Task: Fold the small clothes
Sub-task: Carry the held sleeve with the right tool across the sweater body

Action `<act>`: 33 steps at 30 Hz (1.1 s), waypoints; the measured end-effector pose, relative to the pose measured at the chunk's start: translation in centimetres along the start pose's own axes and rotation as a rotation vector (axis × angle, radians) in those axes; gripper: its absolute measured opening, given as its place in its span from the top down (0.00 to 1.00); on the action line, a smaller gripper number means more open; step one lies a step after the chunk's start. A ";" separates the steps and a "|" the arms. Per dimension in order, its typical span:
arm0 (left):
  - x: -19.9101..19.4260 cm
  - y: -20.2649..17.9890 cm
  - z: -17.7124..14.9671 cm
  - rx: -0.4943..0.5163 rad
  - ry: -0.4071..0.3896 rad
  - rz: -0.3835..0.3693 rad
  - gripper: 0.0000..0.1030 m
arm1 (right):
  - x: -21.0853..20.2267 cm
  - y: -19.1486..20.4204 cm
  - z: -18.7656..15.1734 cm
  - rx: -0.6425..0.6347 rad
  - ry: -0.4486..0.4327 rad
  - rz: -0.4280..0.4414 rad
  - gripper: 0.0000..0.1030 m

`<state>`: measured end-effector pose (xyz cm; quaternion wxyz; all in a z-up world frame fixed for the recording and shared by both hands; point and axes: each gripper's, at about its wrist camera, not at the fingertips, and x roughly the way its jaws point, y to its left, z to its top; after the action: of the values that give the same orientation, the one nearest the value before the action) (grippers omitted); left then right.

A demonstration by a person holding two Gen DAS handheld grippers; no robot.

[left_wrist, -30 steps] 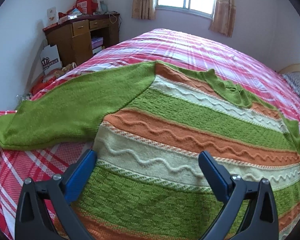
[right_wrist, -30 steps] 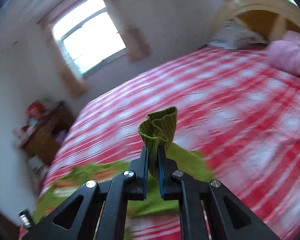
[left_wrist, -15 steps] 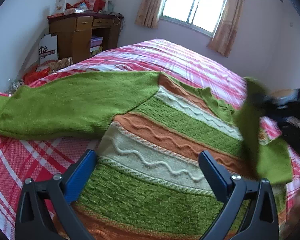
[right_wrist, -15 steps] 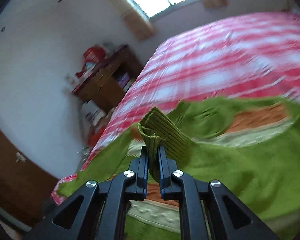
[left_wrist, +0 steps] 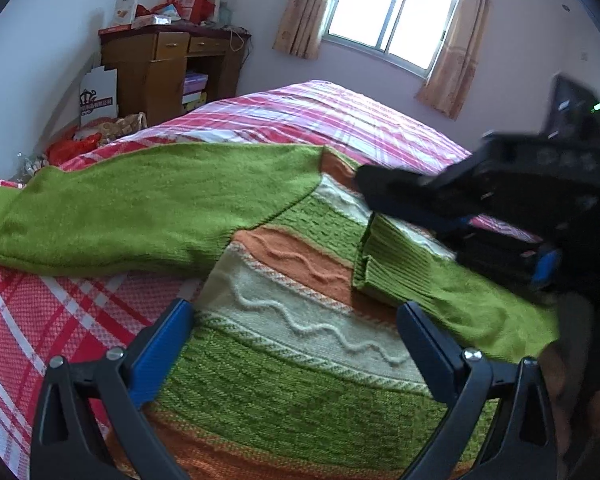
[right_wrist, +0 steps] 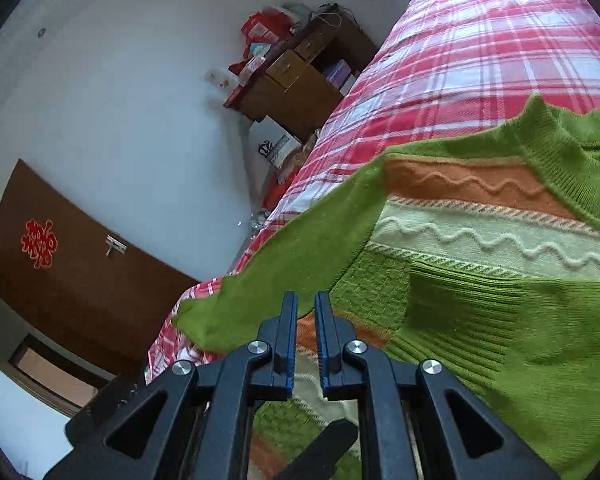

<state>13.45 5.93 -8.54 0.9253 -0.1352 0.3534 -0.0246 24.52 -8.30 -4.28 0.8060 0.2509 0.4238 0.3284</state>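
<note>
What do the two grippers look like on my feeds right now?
Both match. The left gripper has black plastic arms with triangular cut-outs, silver screws and blue pads. The right gripper is the same build; from the left wrist view its black body carries a small green light.

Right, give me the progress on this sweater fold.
Done: one sleeve lies folded across the sweater, cuff on its front. In hand: nothing; the right gripper is shut and empty beside that cuff, the left gripper open above the sweater. Left: the other sleeve lies spread on the bed; no body fold yet.
</note>
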 end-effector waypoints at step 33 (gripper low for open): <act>-1.9 5.2 -1.1 -0.020 0.039 0.345 0.00 | -1.5 3.9 -1.6 -0.208 -0.057 -0.297 0.93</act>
<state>11.06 10.90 -9.53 0.9074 -0.0812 0.3894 0.1357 21.31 -6.68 -1.61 0.8790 0.1102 0.3968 0.2405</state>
